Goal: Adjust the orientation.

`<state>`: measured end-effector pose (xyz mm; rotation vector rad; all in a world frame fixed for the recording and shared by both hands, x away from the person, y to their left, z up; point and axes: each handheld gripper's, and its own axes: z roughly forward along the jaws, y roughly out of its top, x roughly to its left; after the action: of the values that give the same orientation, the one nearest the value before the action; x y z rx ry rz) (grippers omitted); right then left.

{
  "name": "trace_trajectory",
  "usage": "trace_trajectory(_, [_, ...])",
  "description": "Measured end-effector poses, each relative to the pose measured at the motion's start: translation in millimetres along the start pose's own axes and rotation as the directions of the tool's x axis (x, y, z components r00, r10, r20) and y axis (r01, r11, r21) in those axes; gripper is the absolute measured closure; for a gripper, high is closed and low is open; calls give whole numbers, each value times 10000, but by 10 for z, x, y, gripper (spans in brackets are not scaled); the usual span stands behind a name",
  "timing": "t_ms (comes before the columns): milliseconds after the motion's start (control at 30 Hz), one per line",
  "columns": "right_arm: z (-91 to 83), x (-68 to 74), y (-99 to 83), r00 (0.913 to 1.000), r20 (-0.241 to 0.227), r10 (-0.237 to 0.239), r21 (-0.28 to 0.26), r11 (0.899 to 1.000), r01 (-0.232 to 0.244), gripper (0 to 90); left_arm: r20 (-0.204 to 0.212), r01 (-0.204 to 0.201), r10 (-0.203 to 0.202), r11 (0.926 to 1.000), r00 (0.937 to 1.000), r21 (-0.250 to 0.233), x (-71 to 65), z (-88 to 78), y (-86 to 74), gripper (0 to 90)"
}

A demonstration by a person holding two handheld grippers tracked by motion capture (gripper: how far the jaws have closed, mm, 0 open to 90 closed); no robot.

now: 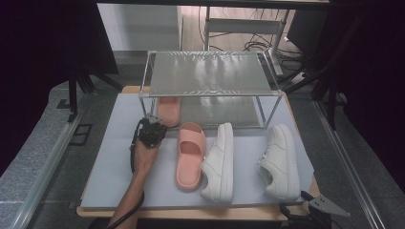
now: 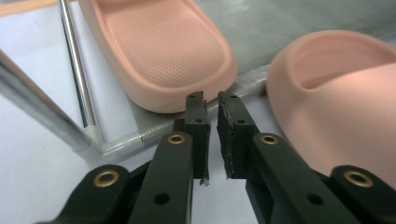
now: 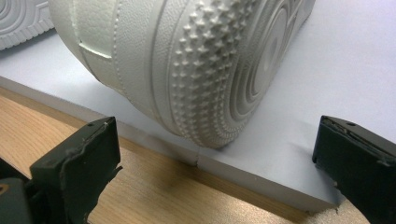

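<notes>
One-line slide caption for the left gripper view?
Left gripper, jaws nearly closed on nothing, faces a pink slide's heel on the rack's lower shelf.

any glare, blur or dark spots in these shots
High view: streaky glare on the ribbed translucent top of the metal shoe rack, and the room around the table is nearly black. Left gripper view: the near black fingers look sharp, while the pink rubber slide sandal on the lower shelf is slightly soft. Right gripper view: the white leather sneaker is crisp, evenly lit, with a soft shadow beneath.
</notes>
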<state>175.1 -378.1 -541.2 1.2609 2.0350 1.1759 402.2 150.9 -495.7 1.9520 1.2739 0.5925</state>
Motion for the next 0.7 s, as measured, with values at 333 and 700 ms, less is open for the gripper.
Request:
trace_trajectory(333, [3, 7, 2, 10000, 43, -54, 44, 10000, 53, 6, 933, 188, -143, 9987, 9955, -473, -62, -367, -121, 750])
trace_trajectory(700, [6, 13, 5, 9999, 98, -103, 69, 9999, 103, 6, 1235, -292, 343, 9987, 9918, -424, -206, -675, -339, 662])
